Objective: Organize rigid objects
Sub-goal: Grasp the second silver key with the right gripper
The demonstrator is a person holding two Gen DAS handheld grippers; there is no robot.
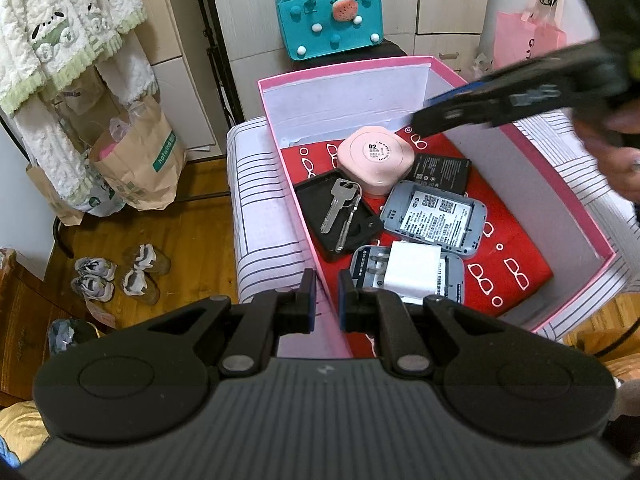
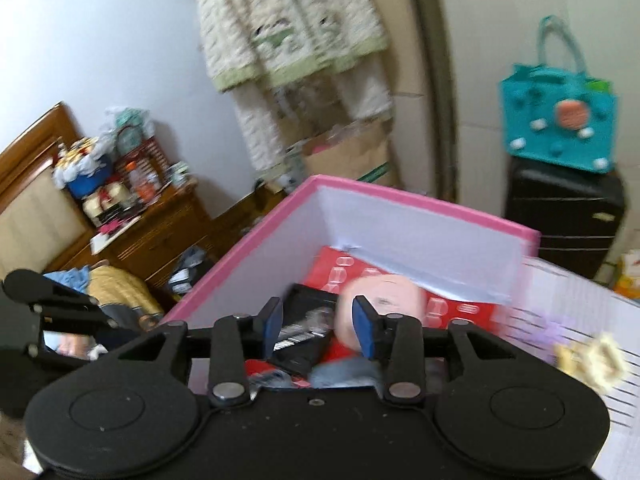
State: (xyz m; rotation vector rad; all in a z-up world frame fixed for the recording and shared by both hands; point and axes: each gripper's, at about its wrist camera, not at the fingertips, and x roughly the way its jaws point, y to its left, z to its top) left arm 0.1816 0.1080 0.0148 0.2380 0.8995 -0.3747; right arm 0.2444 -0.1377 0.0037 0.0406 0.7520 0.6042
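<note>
Black hand-held gripper (image 2: pixel 318 330), blue pads (image 2: pixel 274 330)

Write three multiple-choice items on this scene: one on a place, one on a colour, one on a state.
1. Where do the silver metal keys lie?
A) on the black square tray inside the pink cardboard box
B) on a chair
C) on a shelf

2. What colour is the rounded square plastic case?
A) green
B) pale pink
C) yellow

3. How is the left claw?
A) wide open
B) holding the keys
C) shut on the box's wall

Key: 1 A, the keys rest across the tray. 2 B, its top is pale pink. 3 C, the wall runs between its closed fingers.
</note>
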